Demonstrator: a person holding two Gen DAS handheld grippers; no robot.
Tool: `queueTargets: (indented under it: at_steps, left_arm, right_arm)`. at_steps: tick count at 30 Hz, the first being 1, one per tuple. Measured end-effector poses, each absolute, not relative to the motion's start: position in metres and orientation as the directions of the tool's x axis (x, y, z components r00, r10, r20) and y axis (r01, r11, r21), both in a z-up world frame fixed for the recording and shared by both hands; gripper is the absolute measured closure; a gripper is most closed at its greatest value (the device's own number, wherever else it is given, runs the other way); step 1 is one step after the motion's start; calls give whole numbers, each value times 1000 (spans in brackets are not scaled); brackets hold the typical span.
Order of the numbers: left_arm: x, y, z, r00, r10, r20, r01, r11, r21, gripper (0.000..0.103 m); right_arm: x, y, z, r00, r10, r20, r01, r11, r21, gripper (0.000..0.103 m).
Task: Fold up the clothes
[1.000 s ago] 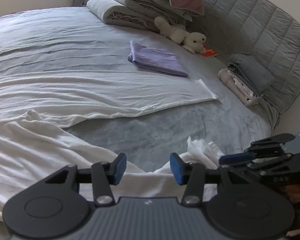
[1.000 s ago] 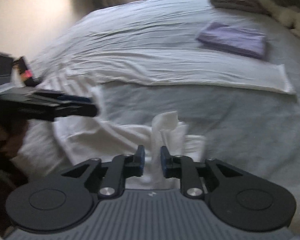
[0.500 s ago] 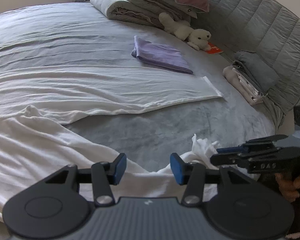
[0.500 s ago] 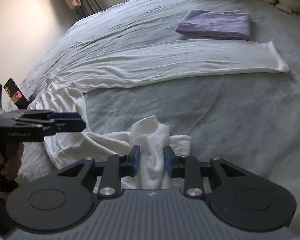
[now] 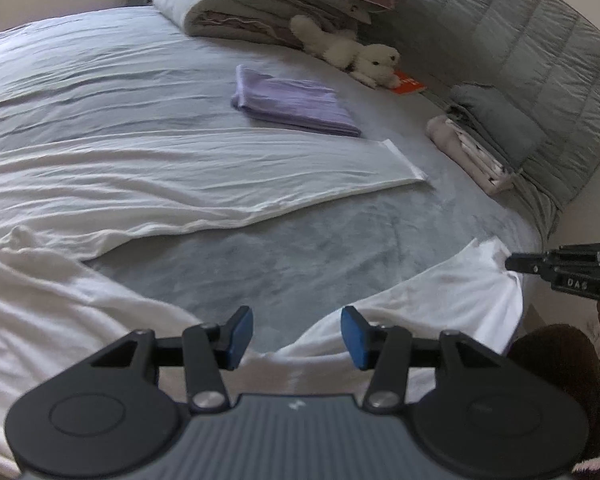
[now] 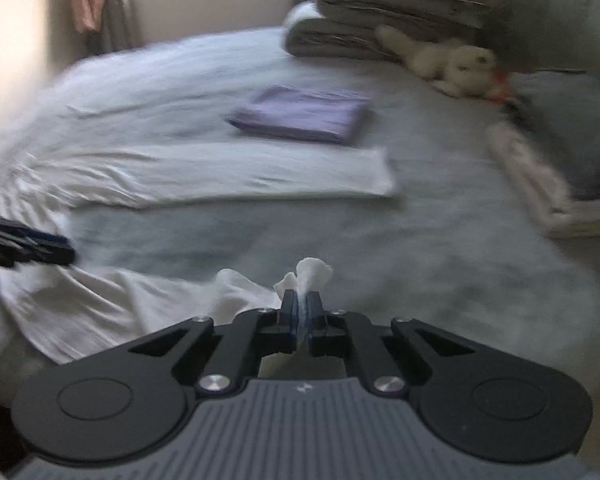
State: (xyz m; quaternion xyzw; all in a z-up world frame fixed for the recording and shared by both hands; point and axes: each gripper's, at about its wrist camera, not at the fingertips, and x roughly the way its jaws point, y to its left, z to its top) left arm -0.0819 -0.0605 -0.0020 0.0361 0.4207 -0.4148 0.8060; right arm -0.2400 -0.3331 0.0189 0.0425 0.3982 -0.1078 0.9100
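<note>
Item one: white garment (image 5: 148,184), lying spread across the grey bed (image 5: 300,248), one long sleeve stretched flat toward the headboard side, the other sleeve running along the near edge.

Item two: my right claw (image 6: 300,312), its jaws having just been closing; they are now pinching the cuff of the near sleeve, a tuft of white cloth poking out above the blue pads (image 6: 290,314). In the left wrist view I am seeing this claw at the far right, the sleeve drawn out toward it.

Item three: my left claw (image 5: 296,334), standing about half open over the garment's near edge, gripping nothing.

Item four: folded lilac cloth (image 5: 292,102), resting just beyond the flat sleeve.

Item five: white plush toy (image 5: 352,56), lying near stacked bedding (image 5: 252,4).
</note>
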Motion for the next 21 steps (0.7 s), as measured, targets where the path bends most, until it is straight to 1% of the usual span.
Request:
queueTargets:
  at_steps: [4,5,6,7,8,10,11,15,18,21]
  left_arm:
    - [-84,-73,-6,285,-624,-728,729,634,-258,53]
    - [-84,-75,-7,283,-618,-733,736,630,-247,53]
    - [-84,-76,-7,280,-615,-737,742,626,-240,53]
    - [-83,-77,-8,279,-613,-739,746,623,-236,53]
    - [-83,-77,-8,277,-612,-741,749,620,-232,53]
    - [-81,-78,-9,275,-612,-742,750,619,-232,53]
    - [-81,-79,-9,274,-612,-742,750,619,-234,53]
    - [-82,-86,-12,266,-616,-741,764,604,-228,53]
    - [-84,-96,-13,252,-633,-732,780,580,-234,53]
    - [-86,-107,-14,234,-643,-730,799,554,-232,55]
  right_arm:
    - [-245,-339,3,531,-213,-820,245,965,-92,98]
    - [-246,-338,2,521,-220,-825,241,965,-105,98]
    - [-247,-338,2,516,-226,-826,238,964,-115,95]
    - [-248,-337,1,512,-233,-827,234,964,-126,88]
    - [-249,-338,3,513,-235,-825,238,963,-127,85]
    - [-248,-345,7,529,-234,-815,254,961,-111,69]
    - [-249,-348,10,540,-229,-810,263,960,-97,67]
    - [-247,-362,15,583,-199,-788,289,957,-27,66]
    - [-236,-374,9,605,-155,-781,296,954,40,65]
    - [-225,-377,1,621,-119,-775,279,957,76,65]
